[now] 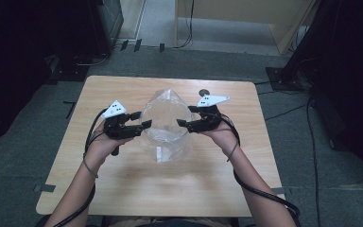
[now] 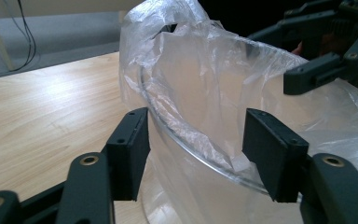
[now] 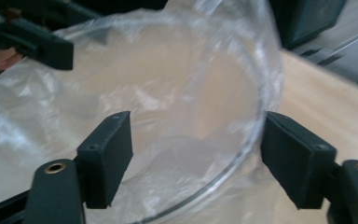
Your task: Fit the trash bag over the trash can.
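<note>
Both released, the left gripper [image 1: 145, 124] and right gripper [image 1: 181, 123] flank the bowl [image 2: 200, 154], seemingly fitting its plastic bag [image 1: 166, 106].

- Table [image 1: 123, 179]: pale wood grain, smooth, matt.
- Bag [image 2: 205, 84]: thin clear plastic, crinkled, glossy.
- Container rim [image 3: 233, 158]: clear, smooth, glassy.
- Floor [image 1: 23, 137], frame's left: grey, rough carpet.
</note>
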Available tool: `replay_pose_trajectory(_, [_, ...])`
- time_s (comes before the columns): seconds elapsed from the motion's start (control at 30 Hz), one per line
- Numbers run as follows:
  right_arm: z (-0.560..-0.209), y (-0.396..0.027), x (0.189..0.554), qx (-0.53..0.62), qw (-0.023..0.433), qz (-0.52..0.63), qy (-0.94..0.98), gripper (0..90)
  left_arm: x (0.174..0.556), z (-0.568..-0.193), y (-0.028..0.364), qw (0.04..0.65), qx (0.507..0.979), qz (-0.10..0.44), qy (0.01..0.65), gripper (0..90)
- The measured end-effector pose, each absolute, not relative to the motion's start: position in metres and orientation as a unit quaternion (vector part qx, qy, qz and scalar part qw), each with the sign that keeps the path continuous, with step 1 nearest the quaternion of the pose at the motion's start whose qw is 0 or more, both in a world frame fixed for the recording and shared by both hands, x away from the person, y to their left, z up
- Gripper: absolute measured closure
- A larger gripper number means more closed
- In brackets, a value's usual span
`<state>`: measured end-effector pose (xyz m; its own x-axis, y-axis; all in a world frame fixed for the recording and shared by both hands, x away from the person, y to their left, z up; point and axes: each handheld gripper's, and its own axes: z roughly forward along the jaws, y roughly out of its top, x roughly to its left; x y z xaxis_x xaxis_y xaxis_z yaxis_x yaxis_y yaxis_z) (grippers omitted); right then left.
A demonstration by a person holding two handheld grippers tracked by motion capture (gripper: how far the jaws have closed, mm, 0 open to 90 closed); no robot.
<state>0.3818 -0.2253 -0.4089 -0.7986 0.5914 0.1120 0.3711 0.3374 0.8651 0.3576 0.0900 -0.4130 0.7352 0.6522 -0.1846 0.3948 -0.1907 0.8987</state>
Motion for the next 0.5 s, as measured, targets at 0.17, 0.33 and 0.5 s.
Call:
replay_pose_trajectory(0.17, [-0.416,-0.222,0.382,0.305,0.085,0.485,0.815,21.2,0.356,-0.415,0.09,0.539,0.761,0.101,0.346,39.8])
replay_pose_trajectory(0.33, [-0.418,-0.221,0.376,0.302,0.06,0.474,0.825,14.1,0.351,-0.416,0.089,0.544,0.765,0.088,0.335,39.0])
replay_pose_trajectory(0.5, [-0.409,-0.229,0.371,0.284,0.079,0.499,0.815,15.8,0.348,-0.41,0.091,0.55,0.76,0.114,0.325,38.1])
